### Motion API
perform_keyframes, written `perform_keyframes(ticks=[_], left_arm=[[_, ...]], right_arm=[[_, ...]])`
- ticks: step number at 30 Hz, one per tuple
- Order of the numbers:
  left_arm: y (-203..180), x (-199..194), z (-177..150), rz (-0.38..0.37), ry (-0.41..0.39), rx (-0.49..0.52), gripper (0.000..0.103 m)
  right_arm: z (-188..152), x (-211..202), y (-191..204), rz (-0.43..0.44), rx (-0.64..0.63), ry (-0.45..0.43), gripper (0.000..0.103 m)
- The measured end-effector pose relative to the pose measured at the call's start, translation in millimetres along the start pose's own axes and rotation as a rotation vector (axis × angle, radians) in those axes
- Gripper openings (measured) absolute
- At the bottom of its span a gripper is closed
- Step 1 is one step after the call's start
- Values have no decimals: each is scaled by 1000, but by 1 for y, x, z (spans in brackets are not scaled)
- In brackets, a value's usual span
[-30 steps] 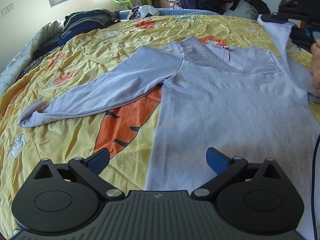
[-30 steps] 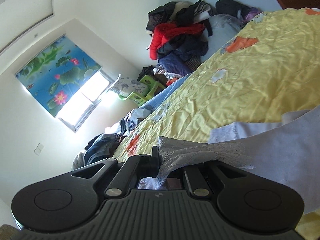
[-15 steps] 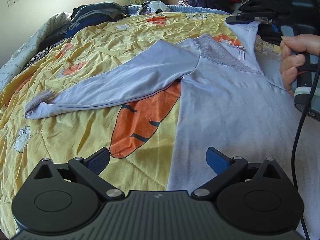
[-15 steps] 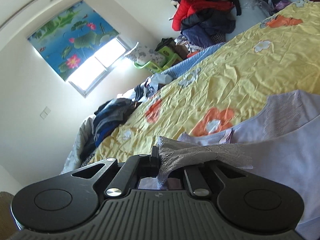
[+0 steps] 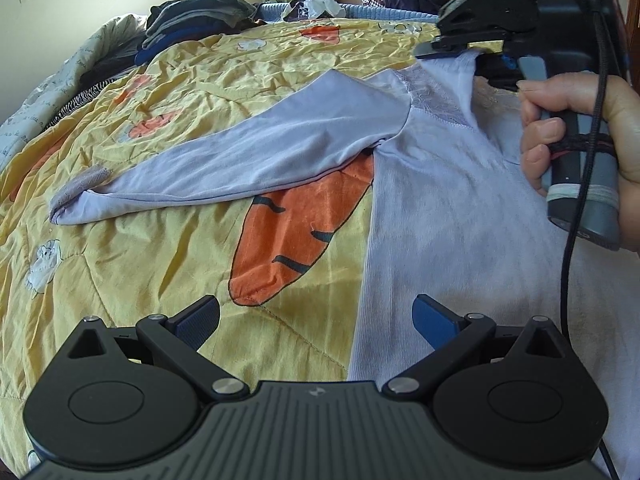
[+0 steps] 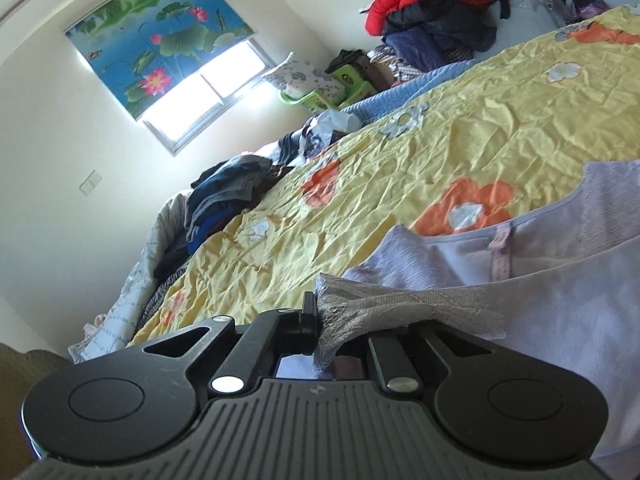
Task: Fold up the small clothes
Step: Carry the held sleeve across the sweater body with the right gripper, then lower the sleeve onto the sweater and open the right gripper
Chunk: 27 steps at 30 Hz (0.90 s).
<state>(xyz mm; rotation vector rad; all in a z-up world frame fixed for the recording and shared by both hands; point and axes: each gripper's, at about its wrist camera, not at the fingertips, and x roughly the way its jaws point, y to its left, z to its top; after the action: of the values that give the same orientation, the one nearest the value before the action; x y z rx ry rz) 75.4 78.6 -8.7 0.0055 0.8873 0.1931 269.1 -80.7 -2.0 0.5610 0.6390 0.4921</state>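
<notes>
A lilac long-sleeved top point(image 5: 460, 216) with lace shoulders lies on the yellow bedspread point(image 5: 168, 128). Its left sleeve point(image 5: 240, 160) stretches out flat to the left, ending in a grey lace cuff point(image 5: 80, 184). My left gripper point(image 5: 316, 316) is open and empty, low over the top's lower left edge. My right gripper point(image 5: 460, 46) is shut on the lace cuff of the right sleeve point(image 6: 380, 308) and holds it up over the top's neckline point(image 6: 500, 236). The sleeve drapes down from it across the chest.
Folded dark clothes point(image 5: 188, 16) are stacked at the bed's far left. A pile of jackets point(image 6: 432, 8) and a green basket point(image 6: 320, 96) stand beyond the bed under the window. A cable point(image 5: 576, 200) hangs from the right gripper handle.
My right gripper has carried the right sleeve cuff leftward over the top's chest toward the neckline. My left gripper has drifted left, still open.
</notes>
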Motion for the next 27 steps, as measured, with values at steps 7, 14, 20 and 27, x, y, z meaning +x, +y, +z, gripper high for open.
perform_keyframes(ticks=[7, 14, 20, 27], left_arm=[[5, 1, -1, 2, 4, -11, 103], [9, 1, -3, -2, 9, -23, 103], [16, 0, -4, 2, 10, -39, 103], [20, 1, -4, 10, 13, -53, 103]], right_arm=[[-15, 16, 10, 14, -17, 52, 50], [-21, 21, 30, 8, -83, 63, 51], [-26, 26, 40, 28, -101, 88, 52], [-28, 26, 54, 114, -125, 129, 54]])
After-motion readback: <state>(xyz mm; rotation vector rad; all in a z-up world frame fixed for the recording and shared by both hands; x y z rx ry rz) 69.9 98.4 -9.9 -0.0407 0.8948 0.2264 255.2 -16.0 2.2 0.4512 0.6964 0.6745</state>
